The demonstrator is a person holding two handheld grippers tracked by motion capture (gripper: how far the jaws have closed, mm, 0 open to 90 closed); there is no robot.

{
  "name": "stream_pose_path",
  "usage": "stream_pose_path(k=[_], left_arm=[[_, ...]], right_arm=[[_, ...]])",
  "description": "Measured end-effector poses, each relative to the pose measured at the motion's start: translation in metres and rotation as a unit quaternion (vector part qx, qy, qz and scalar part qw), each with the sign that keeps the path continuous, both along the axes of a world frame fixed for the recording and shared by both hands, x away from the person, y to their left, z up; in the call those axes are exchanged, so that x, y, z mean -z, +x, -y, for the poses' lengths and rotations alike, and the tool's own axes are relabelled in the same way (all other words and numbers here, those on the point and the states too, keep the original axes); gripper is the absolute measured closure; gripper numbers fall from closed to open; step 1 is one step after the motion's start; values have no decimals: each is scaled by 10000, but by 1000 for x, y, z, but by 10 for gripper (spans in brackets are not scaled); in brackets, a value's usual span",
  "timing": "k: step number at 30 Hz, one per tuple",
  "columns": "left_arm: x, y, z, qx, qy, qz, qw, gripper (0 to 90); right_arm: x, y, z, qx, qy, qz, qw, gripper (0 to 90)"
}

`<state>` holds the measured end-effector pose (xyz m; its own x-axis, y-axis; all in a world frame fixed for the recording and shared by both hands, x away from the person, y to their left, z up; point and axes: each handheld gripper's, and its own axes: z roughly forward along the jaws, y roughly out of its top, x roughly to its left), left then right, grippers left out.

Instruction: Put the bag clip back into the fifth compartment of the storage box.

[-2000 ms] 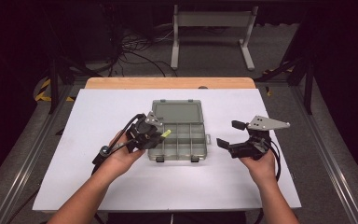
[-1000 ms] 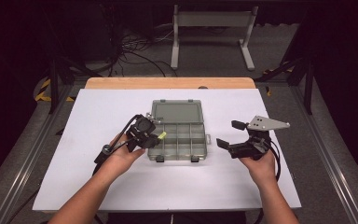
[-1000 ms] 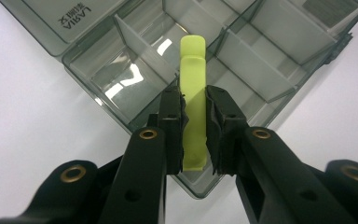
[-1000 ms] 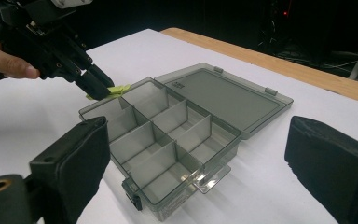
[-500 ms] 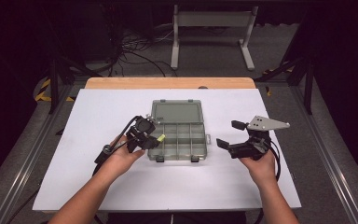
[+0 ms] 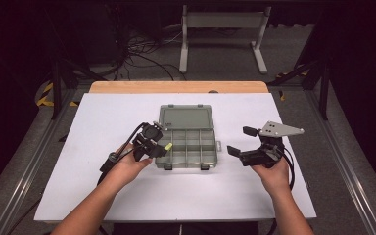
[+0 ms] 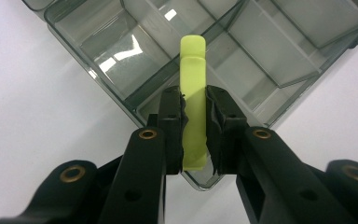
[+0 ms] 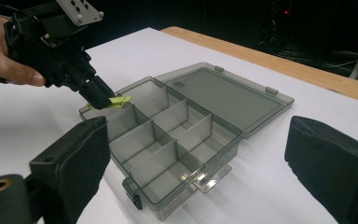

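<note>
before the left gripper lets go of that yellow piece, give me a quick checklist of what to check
1. Left gripper clamps the yellow piece: ok.
2. Box lid open, lying flat behind: ok.
3. Piece is over the box's near left corner compartment: ok.
4. That compartment holds nothing else: ok.
5. Right gripper open, off to the box's right side, out of the way: ok.
6. Piece low enough to drop without bouncing: cannot tell.
</note>
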<state>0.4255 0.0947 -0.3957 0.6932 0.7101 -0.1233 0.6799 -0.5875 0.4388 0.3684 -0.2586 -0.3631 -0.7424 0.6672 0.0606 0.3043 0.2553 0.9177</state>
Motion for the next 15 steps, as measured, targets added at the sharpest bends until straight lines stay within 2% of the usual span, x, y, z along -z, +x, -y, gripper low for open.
stream_pose_path(k=[8, 11, 15], left_arm=[[1, 1, 0, -18, 14, -78, 10000, 749], [1, 1, 0, -18, 10, -79, 10000, 689], [-1, 1, -2, 24, -110, -17, 9999, 591]], right_arm=[[0, 0, 0, -4, -7, -2, 10000, 71], [0, 0, 0, 0, -11, -11, 10000, 71], [0, 0, -1, -1, -10, -4, 10000, 71]])
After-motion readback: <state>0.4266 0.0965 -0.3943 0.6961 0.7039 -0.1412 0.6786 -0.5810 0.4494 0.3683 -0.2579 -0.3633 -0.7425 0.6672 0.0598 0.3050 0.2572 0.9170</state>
